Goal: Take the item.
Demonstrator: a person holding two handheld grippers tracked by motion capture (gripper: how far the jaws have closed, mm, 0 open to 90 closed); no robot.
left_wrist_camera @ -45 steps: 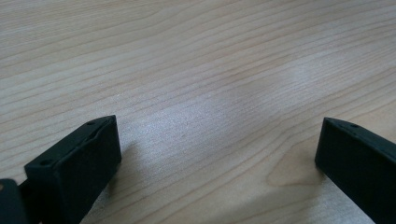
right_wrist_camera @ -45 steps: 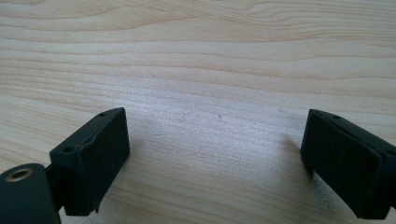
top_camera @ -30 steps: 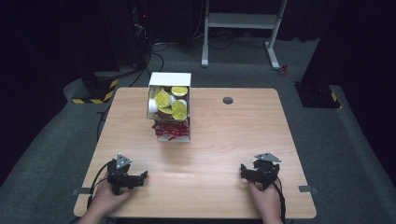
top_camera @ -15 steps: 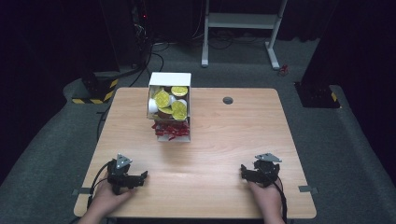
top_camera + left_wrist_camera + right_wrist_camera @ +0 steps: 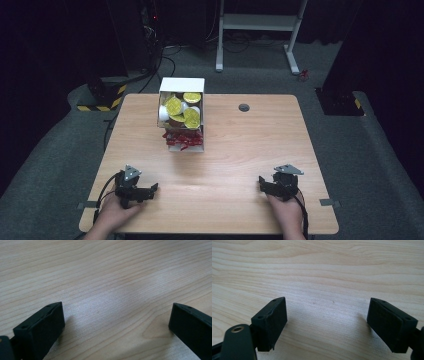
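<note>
A white box (image 5: 182, 84) lies near the table's far middle, its open side facing me. It holds several yellow-lidded cups (image 5: 174, 106) and red wrapped pieces (image 5: 181, 140) at its near end. My left gripper (image 5: 152, 189) rests at the near left of the wooden table (image 5: 250, 145), jaws wide apart over bare wood (image 5: 116, 312). My right gripper (image 5: 261, 182) rests at the near right, also open (image 5: 327, 312). Its jaws have just been closing a little, with nothing between them. Both grippers are well short of the box.
A small round grommet (image 5: 244, 107) sits in the table's far right part. Behind the table on the floor stand a white frame (image 5: 260, 22), a black-and-yellow striped base (image 5: 102, 97) at left and a dark block (image 5: 340, 102) at right.
</note>
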